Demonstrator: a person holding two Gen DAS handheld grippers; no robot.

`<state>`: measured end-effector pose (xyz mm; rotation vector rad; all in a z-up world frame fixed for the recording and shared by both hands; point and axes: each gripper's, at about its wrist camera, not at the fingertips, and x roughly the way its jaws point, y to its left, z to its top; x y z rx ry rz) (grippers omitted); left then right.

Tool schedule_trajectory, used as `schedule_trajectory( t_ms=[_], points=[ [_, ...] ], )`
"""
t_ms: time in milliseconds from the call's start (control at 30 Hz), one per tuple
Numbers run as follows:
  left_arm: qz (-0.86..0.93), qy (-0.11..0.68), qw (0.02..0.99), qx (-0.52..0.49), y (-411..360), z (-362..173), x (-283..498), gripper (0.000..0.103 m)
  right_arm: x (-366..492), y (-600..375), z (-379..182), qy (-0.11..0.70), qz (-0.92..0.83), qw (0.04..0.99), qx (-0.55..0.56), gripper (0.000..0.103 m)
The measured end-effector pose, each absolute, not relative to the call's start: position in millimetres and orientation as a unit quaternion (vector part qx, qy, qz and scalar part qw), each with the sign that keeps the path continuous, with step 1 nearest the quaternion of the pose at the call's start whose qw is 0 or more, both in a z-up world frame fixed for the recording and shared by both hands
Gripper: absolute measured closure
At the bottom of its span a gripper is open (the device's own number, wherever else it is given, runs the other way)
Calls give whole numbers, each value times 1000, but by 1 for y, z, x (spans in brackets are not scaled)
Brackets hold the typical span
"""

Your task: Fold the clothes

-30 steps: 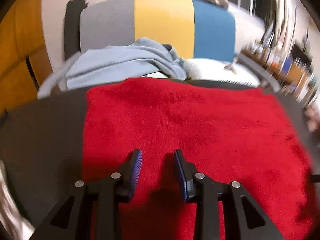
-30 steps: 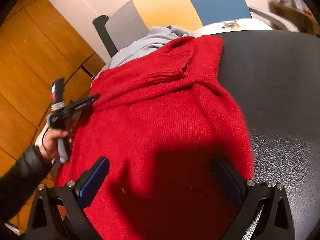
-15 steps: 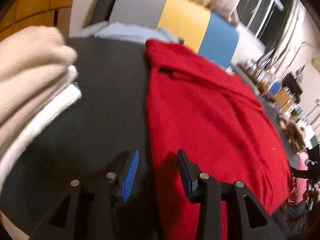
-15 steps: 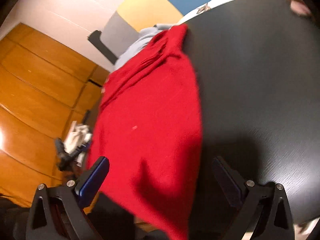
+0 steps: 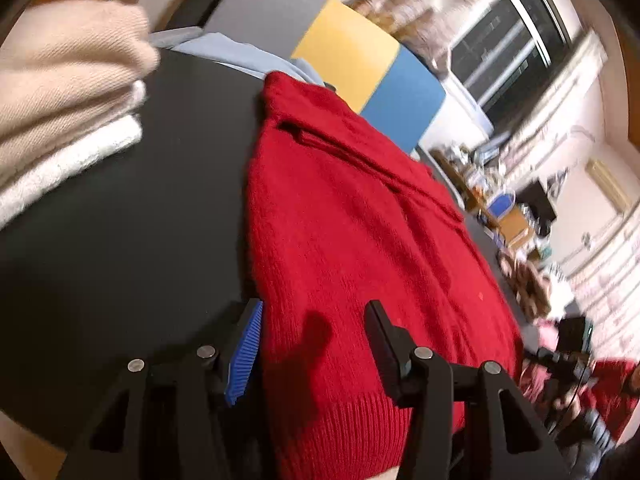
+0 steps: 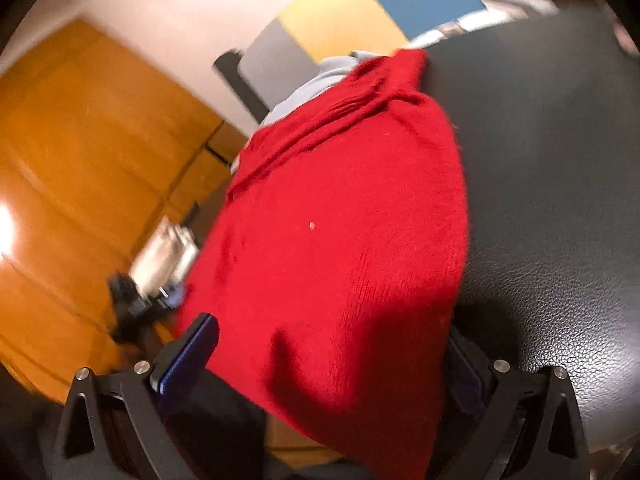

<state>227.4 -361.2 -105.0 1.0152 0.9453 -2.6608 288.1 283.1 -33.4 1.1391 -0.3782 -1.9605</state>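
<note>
A red knitted sweater [image 5: 360,240] lies flat on the black table [image 5: 120,220], its ribbed hem nearest me. My left gripper [image 5: 314,344] hovers at the sweater's left hem corner. Its jaws are opening, with the sweater's edge between them and the pads not pressing on it. In the right wrist view the same sweater [image 6: 340,220] fills the middle, and its near hem hangs past the table [image 6: 560,200] edge. My right gripper [image 6: 326,360] stands wide open astride the right hem corner, clear of the cloth on both sides.
A stack of folded cream and white clothes [image 5: 60,92] sits on the table's left part. A light blue garment [image 5: 224,50] lies beyond the sweater's collar, before a chair [image 5: 348,52] with a grey, yellow and blue back. Wooden panelling [image 6: 80,160] lines the left.
My left gripper has swung from over the sweater's middle to its left edge, and its jaws have widened. The right gripper has shifted to the sweater's right hem corner, still open.
</note>
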Motion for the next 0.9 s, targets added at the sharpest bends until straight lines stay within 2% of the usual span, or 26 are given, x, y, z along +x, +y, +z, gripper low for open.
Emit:
schedule_trajectory(
  t_ms=[100, 133, 167, 200, 267, 300, 367, 400, 433, 633, 800, 900],
  points=[
    [-880, 313, 72, 351, -354, -104, 229, 52, 292, 273, -32, -106, -790, 408, 445, 2],
    [-878, 313, 69, 356, -351, -104, 229, 52, 290, 271, -32, -103, -795, 393, 450, 9],
    [-876, 313, 66, 360, -349, -103, 229, 52, 290, 270, -31, -91, -801, 381, 452, 23],
    [-875, 313, 62, 364, -346, -103, 229, 53, 289, 270, -30, -78, -807, 367, 456, 33],
    [-871, 312, 57, 374, -342, -103, 228, 53, 285, 279, -32, -82, -801, 358, 473, 89],
    [-870, 304, 63, 383, -339, -101, 225, 53, 283, 281, -36, -89, -795, 356, 483, 93],
    [-868, 289, 73, 398, -335, -99, 221, 53, 282, 282, -40, -84, -798, 359, 476, 96],
    [-866, 283, 75, 405, -333, -98, 218, 66, 282, 282, -41, -84, -800, 362, 471, 95],
    [-863, 289, 67, 409, -333, -100, 217, 95, 282, 282, -41, -85, -801, 365, 467, 92],
    [-848, 345, 33, 402, -342, -106, 220, 95, 274, 282, -40, -101, -791, 362, 483, 95],
    [-838, 419, -42, 348, -354, -96, 240, 95, 281, 284, -49, -184, -763, 389, 483, 96],
    [-839, 443, -87, 303, -362, -77, 247, 95, 282, 287, -48, -260, -734, 414, 471, 96]
  ],
)
